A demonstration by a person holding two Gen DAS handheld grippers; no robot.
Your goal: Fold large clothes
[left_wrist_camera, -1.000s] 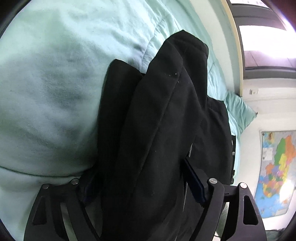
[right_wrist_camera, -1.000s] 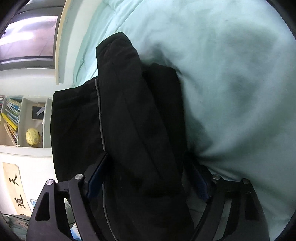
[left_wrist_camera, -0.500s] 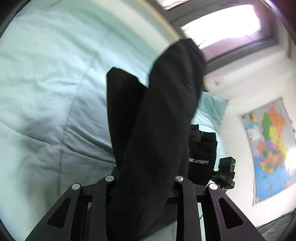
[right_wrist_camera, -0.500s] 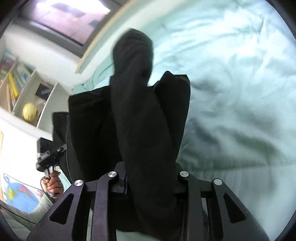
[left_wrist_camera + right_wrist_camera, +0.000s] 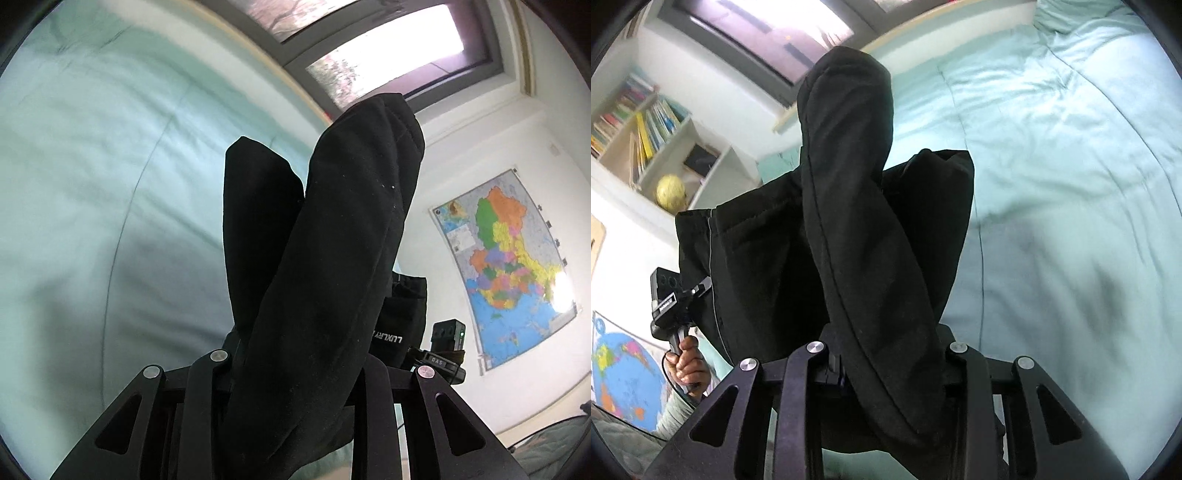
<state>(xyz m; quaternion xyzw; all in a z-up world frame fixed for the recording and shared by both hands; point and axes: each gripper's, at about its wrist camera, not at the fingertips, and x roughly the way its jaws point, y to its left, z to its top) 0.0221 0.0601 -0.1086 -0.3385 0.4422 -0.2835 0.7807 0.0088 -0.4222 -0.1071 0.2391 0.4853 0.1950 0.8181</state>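
Observation:
A large black garment (image 5: 317, 258) hangs lifted above the pale green bed (image 5: 92, 192). My left gripper (image 5: 299, 369) is shut on a thick bunched fold of it, which drapes over the jaws and hides the pads. In the right wrist view the same black garment (image 5: 857, 229) stretches between both hands, with a thin grey piping line down it. My right gripper (image 5: 886, 354) is shut on another bunched fold. White lettering shows on the cloth at the left view's lower right. The other gripper (image 5: 670, 299) and the hand holding it (image 5: 687, 363) appear at the left.
The green quilted bed (image 5: 1052, 155) fills the space below. A window (image 5: 384, 48) lies ahead, a wall map (image 5: 502, 266) to the right, and white shelves (image 5: 646, 136) with books and a yellow ball (image 5: 670, 190) stand at the left in the right wrist view.
Both grippers went from open around the black garment on the bed to shut on it, then rose with it, so window and walls now show behind.

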